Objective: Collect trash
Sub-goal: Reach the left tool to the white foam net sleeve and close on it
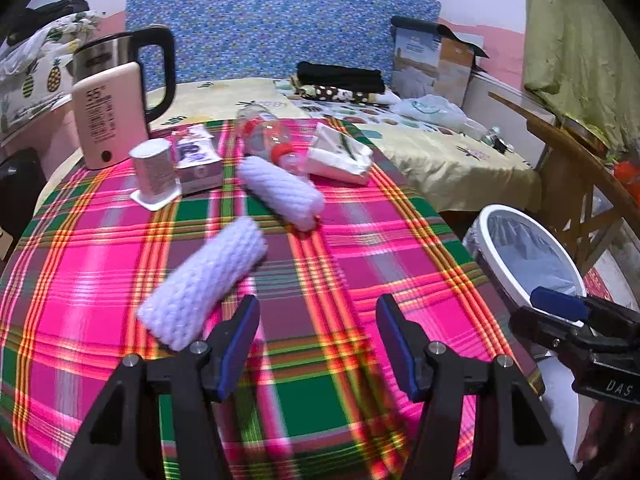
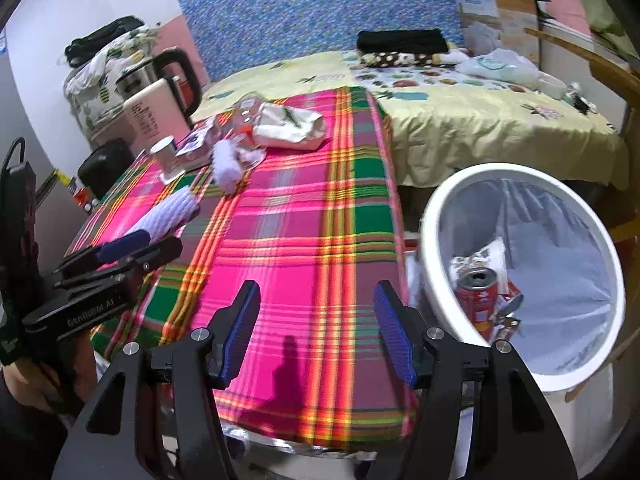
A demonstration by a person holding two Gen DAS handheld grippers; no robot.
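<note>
A table (image 1: 120,264) is being covered by a plaid cloth (image 1: 360,248); two white knitted rolls (image 1: 204,284), a bottle (image 1: 268,136), a cup (image 1: 154,170) and a kettle (image 1: 120,76) are being carried beyond the nearer roll.

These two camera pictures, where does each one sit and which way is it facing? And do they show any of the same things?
Left wrist view: sits on the left hand-held gripper, looking forward and down over the plaid tablecloth toward the bed; its own open fingers show, plus the right hand-held gripper at the right edge.
Right wrist view: sits on the right hand-held gripper, facing the same way, nearer the trash bin; its own open fingers show, plus the left one at the left edge.
Shared: tablecloth, bin, kettle, white rolls, bed.
</note>
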